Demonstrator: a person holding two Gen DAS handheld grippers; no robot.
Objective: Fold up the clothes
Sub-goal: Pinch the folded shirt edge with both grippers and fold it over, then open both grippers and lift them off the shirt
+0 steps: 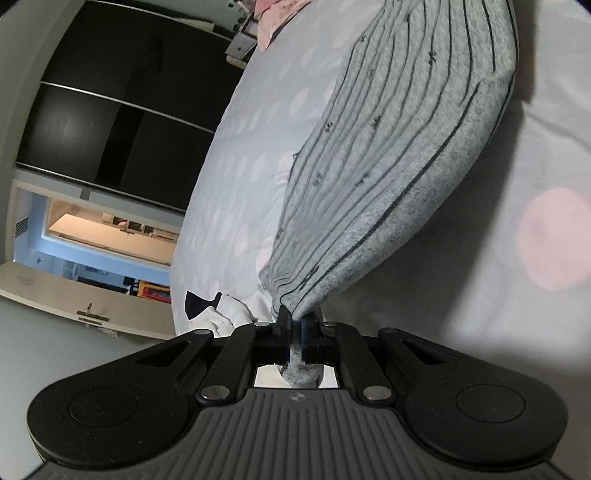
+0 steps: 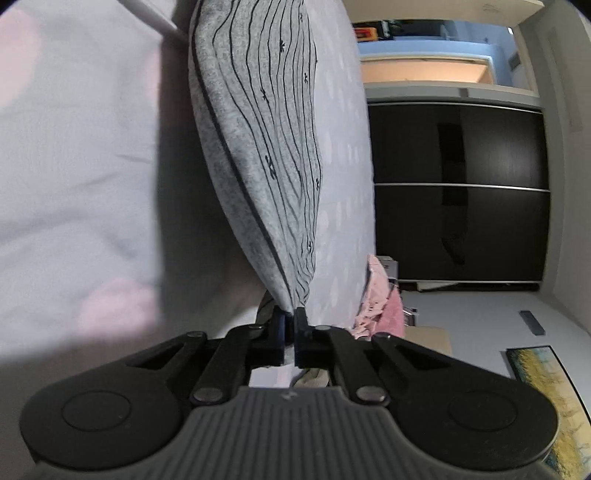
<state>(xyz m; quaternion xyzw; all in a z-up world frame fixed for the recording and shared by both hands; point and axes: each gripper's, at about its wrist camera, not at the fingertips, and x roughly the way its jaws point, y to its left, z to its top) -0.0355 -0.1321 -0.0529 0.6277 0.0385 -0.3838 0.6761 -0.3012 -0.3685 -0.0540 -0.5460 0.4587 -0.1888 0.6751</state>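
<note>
A grey garment with thin dark stripes and small dark marks [image 1: 388, 155] hangs stretched above the pale bed cover [image 1: 240, 155]. My left gripper [image 1: 294, 320] is shut on one corner of it, with a bit of grey cloth poking out behind the pads. In the right wrist view the same striped garment [image 2: 266, 140] runs away from my right gripper [image 2: 290, 317], which is shut on another corner. The cloth is lifted off the bed and casts a dark shadow beneath it. The far end of the garment is cut off at the top of both views.
A pink garment [image 2: 376, 306] lies at the bed's edge, also seen far off as pink cloth [image 1: 273, 22]. A white and dark piece of clothing [image 1: 218, 310] lies near the left gripper. A dark sliding wardrobe [image 2: 458, 192] stands beside the bed.
</note>
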